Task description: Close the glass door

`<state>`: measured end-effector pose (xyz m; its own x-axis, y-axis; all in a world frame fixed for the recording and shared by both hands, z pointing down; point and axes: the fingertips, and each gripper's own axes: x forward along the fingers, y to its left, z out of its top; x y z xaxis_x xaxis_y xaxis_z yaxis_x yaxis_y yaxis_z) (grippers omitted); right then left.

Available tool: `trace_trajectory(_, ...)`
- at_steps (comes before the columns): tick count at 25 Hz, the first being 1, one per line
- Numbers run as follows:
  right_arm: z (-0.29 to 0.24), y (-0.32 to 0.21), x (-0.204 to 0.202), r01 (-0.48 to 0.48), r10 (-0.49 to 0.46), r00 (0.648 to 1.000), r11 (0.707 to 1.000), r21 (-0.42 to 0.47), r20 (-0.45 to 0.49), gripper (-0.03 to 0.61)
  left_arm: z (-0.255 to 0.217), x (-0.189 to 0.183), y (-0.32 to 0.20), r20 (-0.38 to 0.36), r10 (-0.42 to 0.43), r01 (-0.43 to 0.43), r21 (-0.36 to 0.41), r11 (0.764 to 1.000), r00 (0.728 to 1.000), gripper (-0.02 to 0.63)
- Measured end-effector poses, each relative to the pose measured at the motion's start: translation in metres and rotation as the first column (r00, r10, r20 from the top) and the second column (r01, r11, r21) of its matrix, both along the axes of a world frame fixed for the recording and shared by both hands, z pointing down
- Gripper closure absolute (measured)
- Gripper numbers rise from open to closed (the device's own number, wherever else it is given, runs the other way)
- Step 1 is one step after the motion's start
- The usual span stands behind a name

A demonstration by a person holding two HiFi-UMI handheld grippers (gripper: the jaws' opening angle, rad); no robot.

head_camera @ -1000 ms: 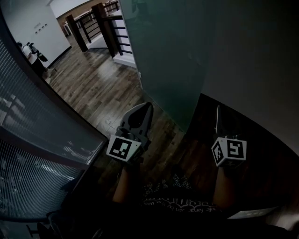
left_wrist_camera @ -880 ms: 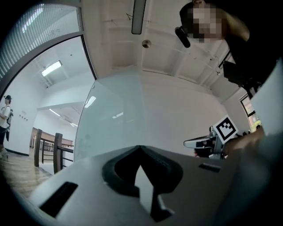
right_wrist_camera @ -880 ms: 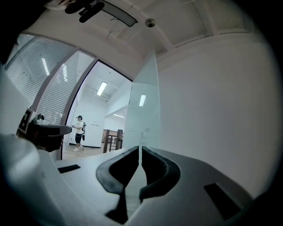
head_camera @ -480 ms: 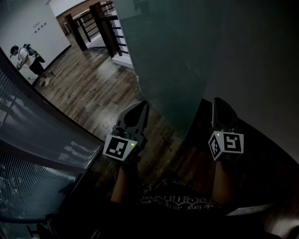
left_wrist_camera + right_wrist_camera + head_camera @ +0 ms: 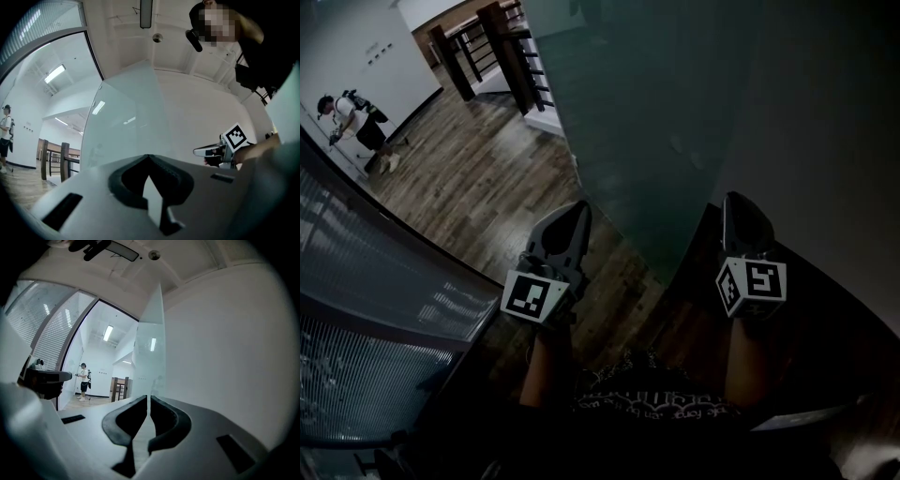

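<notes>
At far left of the head view, noted a person [image 5: 352, 117] standing on the wooden floor [image 5: 478, 178] beside a white wall, well apart from both tongs. Logged a ribbed glazed partition [image 5: 384, 281] along the left edge and a dark railing [image 5: 492, 47] at the top, beyond the floor. Found the left gripper [image 5: 578, 208] held low over the floor, tips aimed toward the glass door [image 5: 647, 122] but apart from it, on its room side. Checked the left gripper view: jaws met at the tips, nothing held between them, frosted pane ahead. Recorded the glass door standing ajar, angled out from the pale wall [image 5: 825, 141] at right, with its lower free corner between the two tongs. Found the right gripper [image 5: 739, 202] past that free edge, in the dark wedge between door and wall; could not tell contact with the pane. Checked the right gripper view: jaws drawn together to a hairline slit, gripping nothing, door's upright edge lined up ahead.
</notes>
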<state>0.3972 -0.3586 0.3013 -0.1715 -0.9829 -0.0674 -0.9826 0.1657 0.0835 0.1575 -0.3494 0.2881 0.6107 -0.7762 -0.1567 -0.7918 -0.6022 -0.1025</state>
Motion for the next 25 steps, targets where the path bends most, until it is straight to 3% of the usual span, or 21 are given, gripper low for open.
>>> trace_trajectory(13,0.016,-0.058,0.018,0.031,-0.031,1.0,0.999,-0.039,0.003,0.532,0.002,0.009,-0.035,0.003,-0.037,0.037,-0.005,0.999,0.999,0.612)
trace_trajectory(25,0.024,-0.105,0.02,0.05,-0.048,0.998,0.995,-0.083,0.027,0.512,0.002,-0.023,-0.059,0.024,-0.111,0.112,-0.019,0.994,0.994,0.612)
